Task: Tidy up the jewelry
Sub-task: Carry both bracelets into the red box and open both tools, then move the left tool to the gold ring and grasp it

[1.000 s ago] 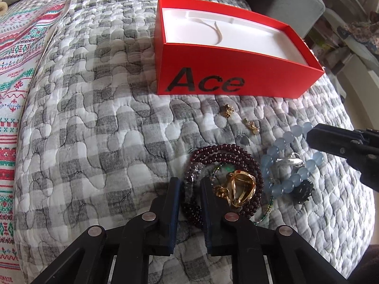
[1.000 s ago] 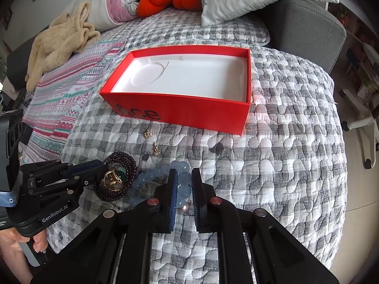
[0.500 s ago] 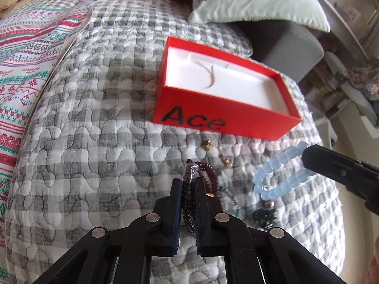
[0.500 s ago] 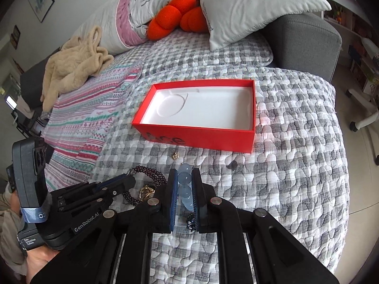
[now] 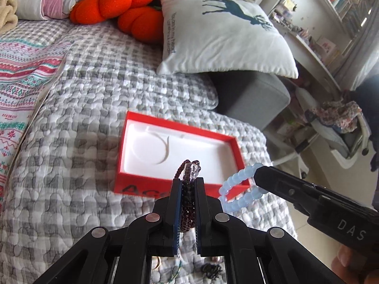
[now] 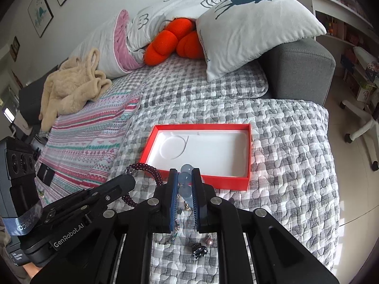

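My left gripper (image 5: 187,182) is shut on a dark red bead bracelet (image 5: 187,203), held above the quilt just in front of the red box (image 5: 239,156). My right gripper (image 6: 184,174) is shut on a pale blue bead bracelet (image 6: 184,179), also lifted near the box's front edge. The blue bracelet (image 5: 233,193) hangs from the right gripper in the left wrist view. The red bracelet (image 6: 146,168) shows at the left gripper's tip in the right wrist view. The red box (image 6: 248,151) has a white empty inlay.
Small jewelry pieces (image 6: 200,250) lie on the grey checked quilt (image 6: 284,165) below the grippers. Pillows (image 6: 248,23), an orange cushion (image 6: 170,42) and a beige blanket (image 6: 71,85) sit behind the box. The bed edge and floor are to the right.
Both grippers have risen from the quilt with their bracelets and moved toward the red box. The remaining small pieces stay on the quilt below.
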`<control>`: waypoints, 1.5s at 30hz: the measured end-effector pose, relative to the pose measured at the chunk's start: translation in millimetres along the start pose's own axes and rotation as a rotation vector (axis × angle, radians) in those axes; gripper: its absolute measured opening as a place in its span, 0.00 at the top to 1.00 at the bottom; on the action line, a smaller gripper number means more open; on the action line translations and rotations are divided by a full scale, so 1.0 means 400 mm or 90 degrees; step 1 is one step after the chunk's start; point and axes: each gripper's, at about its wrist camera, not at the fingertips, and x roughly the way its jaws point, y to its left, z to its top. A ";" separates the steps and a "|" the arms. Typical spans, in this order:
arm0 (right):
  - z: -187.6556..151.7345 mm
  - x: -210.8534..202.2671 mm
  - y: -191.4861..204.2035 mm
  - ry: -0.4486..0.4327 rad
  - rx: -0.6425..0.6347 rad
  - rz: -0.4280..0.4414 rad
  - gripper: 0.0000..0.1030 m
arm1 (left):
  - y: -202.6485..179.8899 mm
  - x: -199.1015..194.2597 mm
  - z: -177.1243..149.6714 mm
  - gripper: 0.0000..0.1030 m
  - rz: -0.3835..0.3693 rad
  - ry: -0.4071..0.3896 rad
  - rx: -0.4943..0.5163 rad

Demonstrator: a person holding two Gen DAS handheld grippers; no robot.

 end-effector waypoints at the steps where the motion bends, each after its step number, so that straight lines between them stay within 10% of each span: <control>1: 0.010 -0.001 -0.004 -0.008 0.003 -0.003 0.88 | -0.002 0.006 0.010 0.96 -0.009 -0.007 -0.001; 8: 0.074 0.003 -0.045 -0.049 0.043 0.003 0.88 | 0.011 0.077 0.068 0.97 -0.077 -0.045 -0.035; 22: 0.091 0.135 -0.047 -0.007 0.019 0.033 0.88 | 0.104 0.206 0.053 0.96 0.093 0.018 -0.031; 37: 0.058 0.226 -0.153 0.037 0.030 -0.036 0.87 | 0.070 0.225 0.040 0.94 0.152 0.020 0.045; 45: 0.040 0.144 -0.151 0.030 0.015 -0.050 0.69 | 0.029 0.136 0.012 0.54 0.146 0.017 0.082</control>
